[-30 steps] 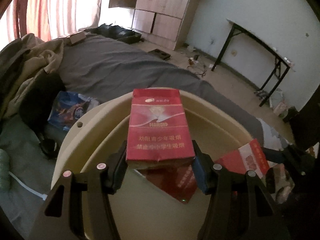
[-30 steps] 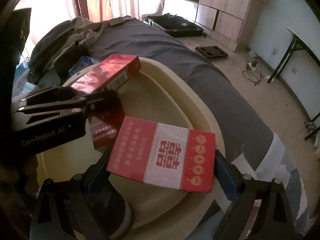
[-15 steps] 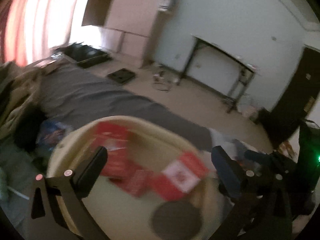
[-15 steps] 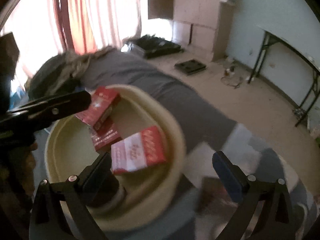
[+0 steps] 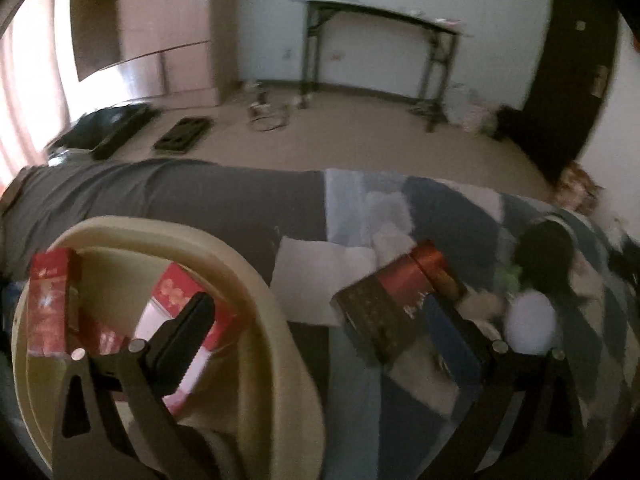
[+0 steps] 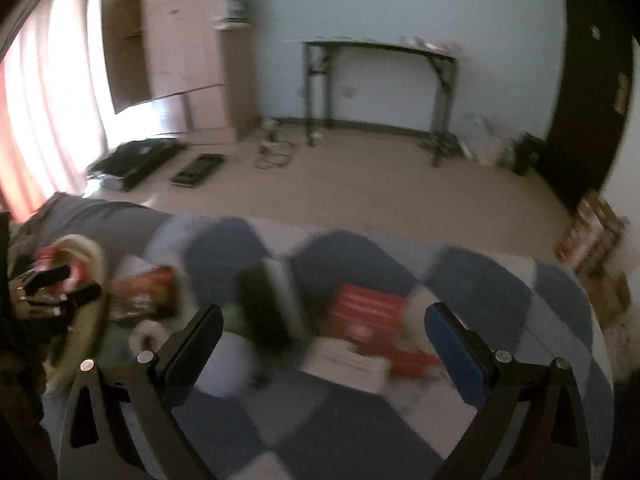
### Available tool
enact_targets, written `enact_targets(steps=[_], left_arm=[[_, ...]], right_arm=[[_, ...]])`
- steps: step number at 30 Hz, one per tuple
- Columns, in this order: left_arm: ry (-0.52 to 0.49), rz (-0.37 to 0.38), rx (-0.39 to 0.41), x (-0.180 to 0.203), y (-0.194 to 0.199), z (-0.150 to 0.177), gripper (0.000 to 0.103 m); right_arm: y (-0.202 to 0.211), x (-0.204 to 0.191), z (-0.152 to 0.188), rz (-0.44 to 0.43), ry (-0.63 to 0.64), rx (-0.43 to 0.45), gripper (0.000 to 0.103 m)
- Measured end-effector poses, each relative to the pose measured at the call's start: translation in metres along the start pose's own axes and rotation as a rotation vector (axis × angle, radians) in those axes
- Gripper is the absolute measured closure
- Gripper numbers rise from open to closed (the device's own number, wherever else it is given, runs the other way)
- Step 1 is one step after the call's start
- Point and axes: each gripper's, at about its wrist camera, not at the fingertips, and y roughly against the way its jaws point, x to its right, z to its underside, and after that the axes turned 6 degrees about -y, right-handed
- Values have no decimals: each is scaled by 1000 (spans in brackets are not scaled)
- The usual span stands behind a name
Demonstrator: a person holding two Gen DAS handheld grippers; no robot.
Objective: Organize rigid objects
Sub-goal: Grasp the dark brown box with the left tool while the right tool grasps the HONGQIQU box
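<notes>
Beyond the left jaw of the left gripper [image 5: 320, 320], a cream basin [image 5: 256, 292] is seen on the bed, and its rim is crossed by that jaw's tip. Both jaws are spread wide and nothing is held between them; the gripper is angled downward over the bedding. Three red boxes can be counted inside the basin: a tall red pack [image 5: 50, 304] standing at the far left, a smaller red pack [image 5: 100, 338] lying beside it, and a red-and-white box [image 5: 180, 312] partly hidden behind the left jaw. Between the jaws, nearer the right one, one dark carton with a red band [image 5: 396, 312] is seen lying on the blue-and-white checked blanket [image 5: 368, 208], its right end touching or passing behind the right jaw's tip. Past the right jaw, a dark rounded object [image 5: 544, 256] and a white rounded object [image 5: 528, 324] are seen, blurred.

In the right wrist view, the right gripper [image 6: 324, 332] is likewise tilted down over the blanket, jaws wide apart and empty. Far left of its left jaw, the basin's edge and the other gripper are glimpsed. Between its jaws, one dark upright object [image 6: 264, 304] and two red boxes [image 6: 368, 312] are made out, too blurred for more detail.
</notes>
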Motion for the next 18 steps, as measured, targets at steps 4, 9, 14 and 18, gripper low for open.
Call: enact_targets(steps=[4,9,14,18], left_arm=[[67,32,32,6,-4,0,0],[124,90,56,23,-5,-4,0],[95,65,-18,38,-32,2,0],[124,67,-65,37,-45,6,0]], right_arm=[[-23,15,16,26,-46,-52,0],[-40,10,18,60,-33,-73,0],[-57,-5,11,94,-5,-88,0],[-70,-13,10,104,13,-96,0]])
